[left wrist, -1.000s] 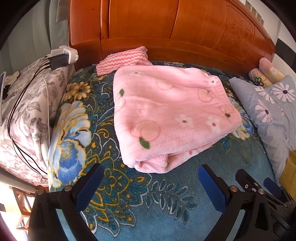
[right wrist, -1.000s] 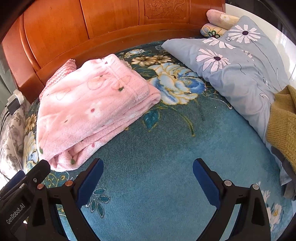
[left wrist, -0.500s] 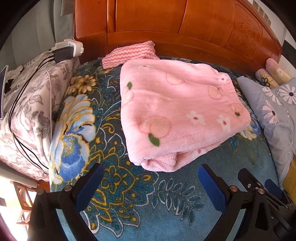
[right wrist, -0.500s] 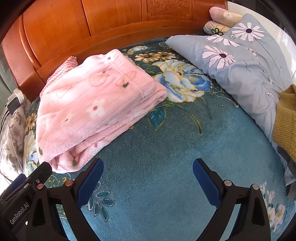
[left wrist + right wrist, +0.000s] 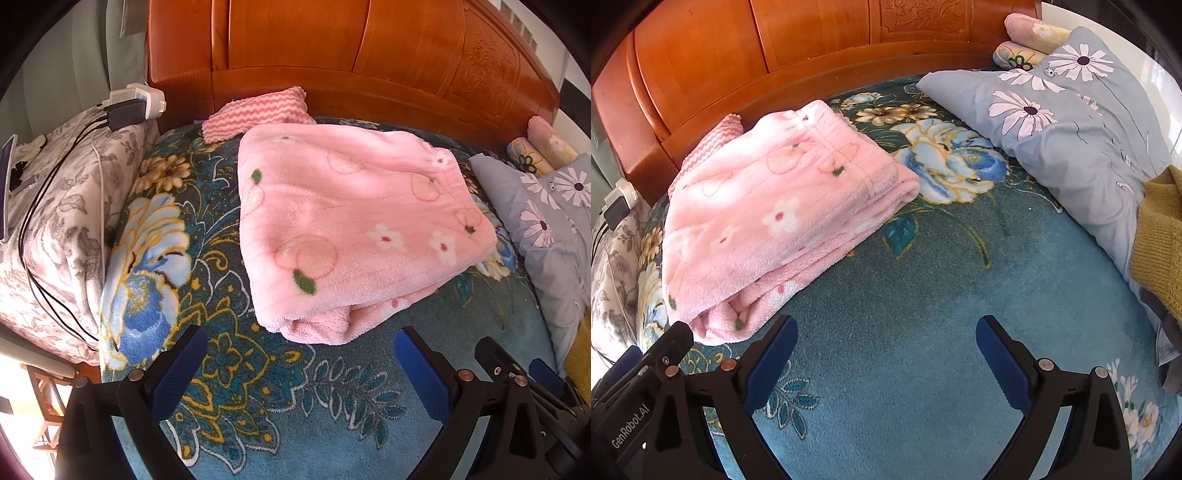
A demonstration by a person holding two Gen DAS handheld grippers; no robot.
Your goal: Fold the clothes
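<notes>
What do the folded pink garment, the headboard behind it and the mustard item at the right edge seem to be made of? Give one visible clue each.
Folded pink garment: likely plush fleece; its surface is fuzzy, thick and matte.
Headboard: apparently varnished wood; orange-brown grain, a carved panel and a soft sheen.
Mustard item: probably knitted yarn; ribbed rows show.

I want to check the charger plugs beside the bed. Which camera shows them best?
The left wrist view: the white and black charger plugs sit large and clear on the floral pillow, cables trailing. The right wrist view shows them only small at its left edge.
</notes>
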